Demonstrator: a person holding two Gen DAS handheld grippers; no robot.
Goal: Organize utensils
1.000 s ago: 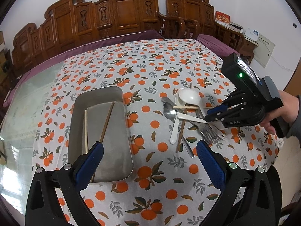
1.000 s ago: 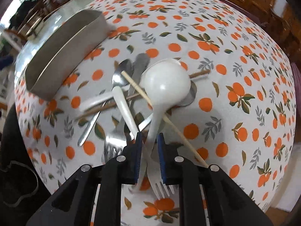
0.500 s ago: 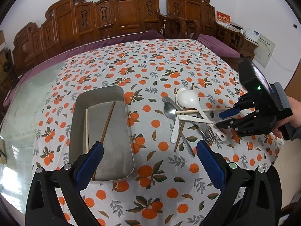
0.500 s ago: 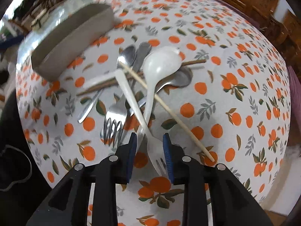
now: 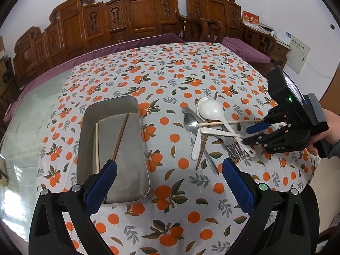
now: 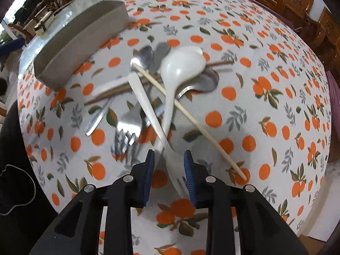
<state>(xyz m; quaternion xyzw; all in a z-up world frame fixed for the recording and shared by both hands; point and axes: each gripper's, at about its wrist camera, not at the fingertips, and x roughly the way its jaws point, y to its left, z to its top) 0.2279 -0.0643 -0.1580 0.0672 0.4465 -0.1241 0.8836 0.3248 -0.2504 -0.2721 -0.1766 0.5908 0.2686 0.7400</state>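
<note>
A pile of utensils lies on the orange-print tablecloth: a white ladle spoon (image 6: 182, 65) (image 5: 212, 109), a white plastic fork (image 6: 153, 116), a pale chopstick (image 6: 191, 119), a brown chopstick (image 6: 110, 91), metal spoons (image 5: 190, 123) and metal forks (image 6: 125, 140). A metal tray (image 5: 114, 148) (image 6: 80, 42) holds two chopsticks (image 5: 121, 136). My right gripper (image 6: 169, 157) (image 5: 251, 135) is open, its jaws either side of the white fork's head, above it. My left gripper (image 5: 167, 170) is open and empty, between tray and pile.
Carved wooden chairs (image 5: 131, 21) line the far side of the table. The table's right edge (image 6: 318, 191) drops off close to the pile. A bare glass strip (image 5: 27, 127) lies left of the cloth.
My right gripper has opened wider and drawn back from the pile toward the table's edge. The white ladle spoon has come out of its jaws and lies on the pile. The left gripper has not moved.
</note>
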